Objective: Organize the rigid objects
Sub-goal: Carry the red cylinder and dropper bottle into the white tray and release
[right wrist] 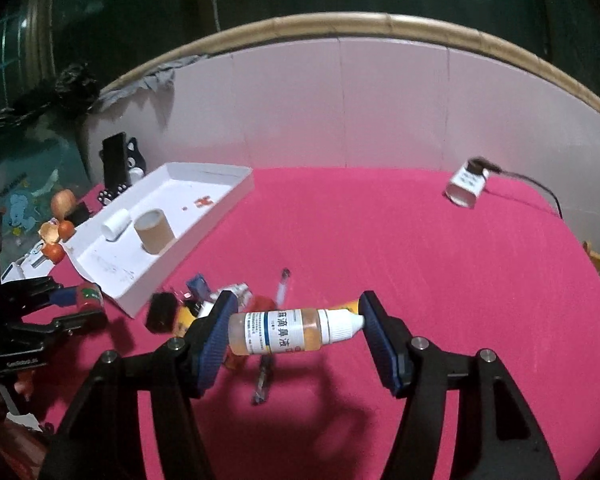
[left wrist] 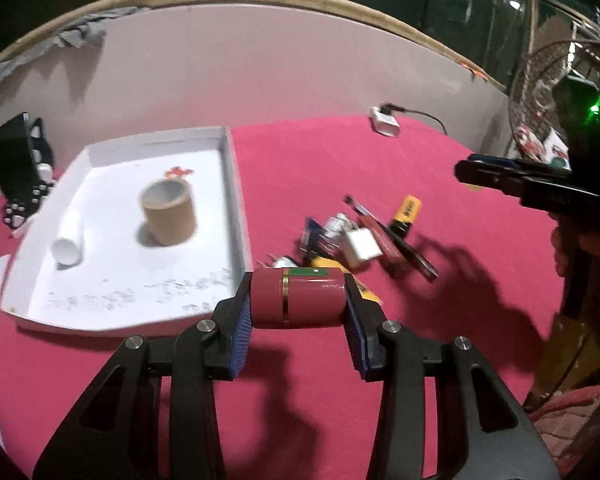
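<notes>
White flat cardboard tray [left wrist: 232, 184], frame left, holds brown cardboard tube [left wrist: 168, 216], white plastic cup [left wrist: 69, 246]. Left gripper [left wrist: 298, 300] squeezes dark red cylinder [left wrist: 298, 298]. Right gripper [right wrist: 296, 330] squeezes clear dropper bottle [right wrist: 292, 330], seen in right view only.

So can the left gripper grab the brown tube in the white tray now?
Probably not yet: the left gripper is shut on a red cylinder. The brown tube stands uncovered in the white tray.

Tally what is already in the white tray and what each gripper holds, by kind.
In the white tray:
Brown cardboard tube, upright: 1
White tube, lying down: 1
Held in the left gripper:
Red cylinder: 1
Held in the right gripper:
Dropper bottle, gripped end to end: 1
Total: 4
The pile on the cloth is too blurred to count.
</notes>
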A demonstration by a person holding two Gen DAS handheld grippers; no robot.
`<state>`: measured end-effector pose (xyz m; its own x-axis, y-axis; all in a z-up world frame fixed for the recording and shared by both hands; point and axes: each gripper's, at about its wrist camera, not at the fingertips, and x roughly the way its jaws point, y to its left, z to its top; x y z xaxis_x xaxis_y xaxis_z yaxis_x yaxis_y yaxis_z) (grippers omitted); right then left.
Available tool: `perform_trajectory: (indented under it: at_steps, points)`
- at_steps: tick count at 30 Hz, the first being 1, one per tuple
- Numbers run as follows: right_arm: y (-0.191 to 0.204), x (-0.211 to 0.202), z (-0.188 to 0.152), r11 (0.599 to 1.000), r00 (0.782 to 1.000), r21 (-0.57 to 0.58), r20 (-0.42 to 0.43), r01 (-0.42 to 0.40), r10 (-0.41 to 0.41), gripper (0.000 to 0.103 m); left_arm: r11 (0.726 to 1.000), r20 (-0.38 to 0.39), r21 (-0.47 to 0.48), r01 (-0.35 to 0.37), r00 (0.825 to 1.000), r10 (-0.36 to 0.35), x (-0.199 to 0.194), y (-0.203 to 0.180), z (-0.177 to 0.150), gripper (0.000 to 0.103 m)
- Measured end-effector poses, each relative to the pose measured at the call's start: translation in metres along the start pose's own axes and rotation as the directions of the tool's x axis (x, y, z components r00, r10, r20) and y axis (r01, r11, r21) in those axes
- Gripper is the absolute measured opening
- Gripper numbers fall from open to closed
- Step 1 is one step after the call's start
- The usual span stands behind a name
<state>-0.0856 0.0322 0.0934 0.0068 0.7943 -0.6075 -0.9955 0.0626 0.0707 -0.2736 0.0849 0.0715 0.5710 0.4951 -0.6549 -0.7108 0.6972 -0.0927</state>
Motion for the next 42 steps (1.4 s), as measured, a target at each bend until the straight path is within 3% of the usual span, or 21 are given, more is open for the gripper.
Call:
perform_trajectory:
  at_steps: [8,12,20,24,27,32,36,42]
  points:
    - [0.037,-0.001,0.032,0.995,0.996,-0.076,0.046,-0.066,0.070,0.063,0.986,0.073,-0.114,-0.120,0.989,0.128,-0.030,0.058,0.013,0.040]
    - [0.059,0.003,0.047,0.987,0.992,-0.117,0.056,-0.107,0.114,0.063,0.969,0.097,-0.149,-0.195,0.973,0.210,-0.044,0.088,0.022,0.040]
    - [0.120,0.017,0.078,0.952,0.969,-0.206,0.047,-0.226,0.241,0.063,0.945,0.141,-0.197,-0.260,0.947,0.289,-0.057,0.137,0.058,0.040]
    - [0.145,0.050,0.077,0.934,0.955,-0.202,-0.040,-0.294,0.292,0.063,0.943,0.094,-0.194,-0.270,0.952,0.291,-0.031,0.153,0.076,0.040]
    - [0.161,0.086,0.067,0.927,0.939,-0.167,-0.135,-0.337,0.317,0.063,0.940,0.017,-0.199,-0.278,0.958,0.287,0.004,0.162,0.079,0.040]
    - [0.175,0.132,0.049,0.932,0.922,-0.126,-0.237,-0.341,0.305,0.063,0.929,-0.064,-0.226,-0.293,0.956,0.286,0.050,0.173,0.075,0.040]
    - [0.179,0.150,0.043,0.940,0.927,-0.129,-0.254,-0.315,0.276,0.063,0.922,-0.078,-0.251,-0.294,0.956,0.284,0.062,0.177,0.075,0.040]
    - [0.180,0.159,0.044,0.954,0.950,-0.151,-0.221,-0.257,0.221,0.065,0.900,-0.100,-0.265,-0.347,0.938,0.332,0.069,0.183,0.072,0.040]
